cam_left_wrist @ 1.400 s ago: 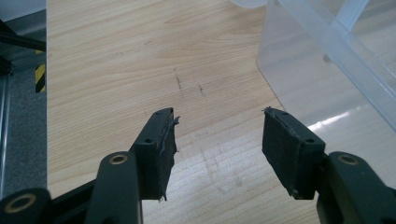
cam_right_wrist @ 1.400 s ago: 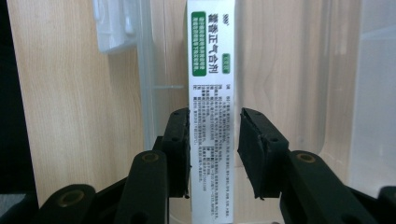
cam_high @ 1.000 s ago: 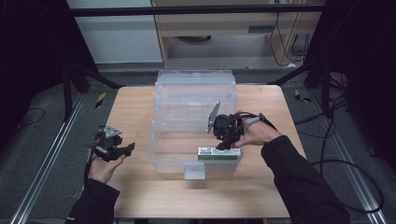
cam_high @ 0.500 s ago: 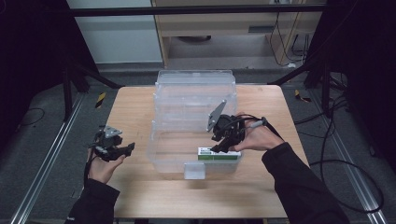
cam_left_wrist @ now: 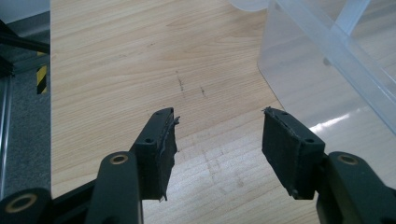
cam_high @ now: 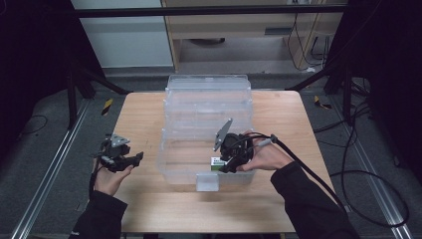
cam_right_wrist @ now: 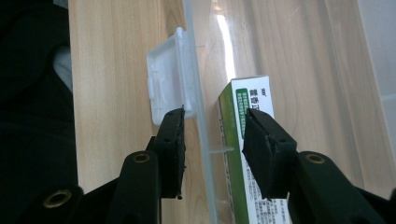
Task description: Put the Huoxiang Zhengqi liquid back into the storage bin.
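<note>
R claw straddles near wall of clear plastic storage bin: one jaw outside by white latch tab, other inside over green-white carton. Jaws half-open, nothing clamped. Carton lies flat on bin floor, against wall; little room for inner jaw. L claw wide open, empty, parked over bare wooden worktop left of bin, clear of edge.

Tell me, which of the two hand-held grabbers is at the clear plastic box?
The right gripper. Its fingers straddle the near wall of the clear plastic box, beside the green-and-white carton inside. The left gripper hovers over bare table, its fingers open and empty.
</note>
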`<state>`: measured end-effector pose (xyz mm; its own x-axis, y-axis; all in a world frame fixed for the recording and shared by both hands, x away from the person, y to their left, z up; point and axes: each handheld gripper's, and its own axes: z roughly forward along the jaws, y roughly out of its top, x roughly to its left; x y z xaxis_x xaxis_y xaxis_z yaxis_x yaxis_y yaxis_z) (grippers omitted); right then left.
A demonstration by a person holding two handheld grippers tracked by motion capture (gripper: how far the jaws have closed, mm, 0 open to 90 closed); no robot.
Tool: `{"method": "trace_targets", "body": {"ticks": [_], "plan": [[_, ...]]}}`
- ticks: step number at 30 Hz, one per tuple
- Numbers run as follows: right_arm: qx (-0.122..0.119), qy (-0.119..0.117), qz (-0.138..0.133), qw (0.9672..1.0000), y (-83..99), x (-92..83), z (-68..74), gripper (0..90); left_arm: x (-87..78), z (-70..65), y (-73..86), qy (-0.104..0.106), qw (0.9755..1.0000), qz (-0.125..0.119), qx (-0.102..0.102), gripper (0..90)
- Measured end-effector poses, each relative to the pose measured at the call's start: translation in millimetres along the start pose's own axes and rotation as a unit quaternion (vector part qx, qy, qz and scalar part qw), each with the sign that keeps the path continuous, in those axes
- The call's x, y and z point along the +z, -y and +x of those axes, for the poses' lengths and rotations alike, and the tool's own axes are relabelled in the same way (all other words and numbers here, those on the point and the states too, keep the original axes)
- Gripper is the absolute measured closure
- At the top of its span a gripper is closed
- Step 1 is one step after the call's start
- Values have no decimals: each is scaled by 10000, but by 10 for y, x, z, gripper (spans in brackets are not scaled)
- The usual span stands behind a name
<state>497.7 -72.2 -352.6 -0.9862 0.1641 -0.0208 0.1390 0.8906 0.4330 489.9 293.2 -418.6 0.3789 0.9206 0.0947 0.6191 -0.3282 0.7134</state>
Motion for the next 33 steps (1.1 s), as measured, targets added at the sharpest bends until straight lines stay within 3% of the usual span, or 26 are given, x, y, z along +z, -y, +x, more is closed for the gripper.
{"method": "trace_targets", "body": {"ticks": [11, 33], "plan": [[23, -104, 100, 9999, 13, 221, 22, 594, -4, 1, -1, 14, 10000, -13, 16, 436], [54, -238, 361, 9991, 44, 451, 26, 626, -35, -14, -17, 5, 10000, -75, 58, 436]]}}
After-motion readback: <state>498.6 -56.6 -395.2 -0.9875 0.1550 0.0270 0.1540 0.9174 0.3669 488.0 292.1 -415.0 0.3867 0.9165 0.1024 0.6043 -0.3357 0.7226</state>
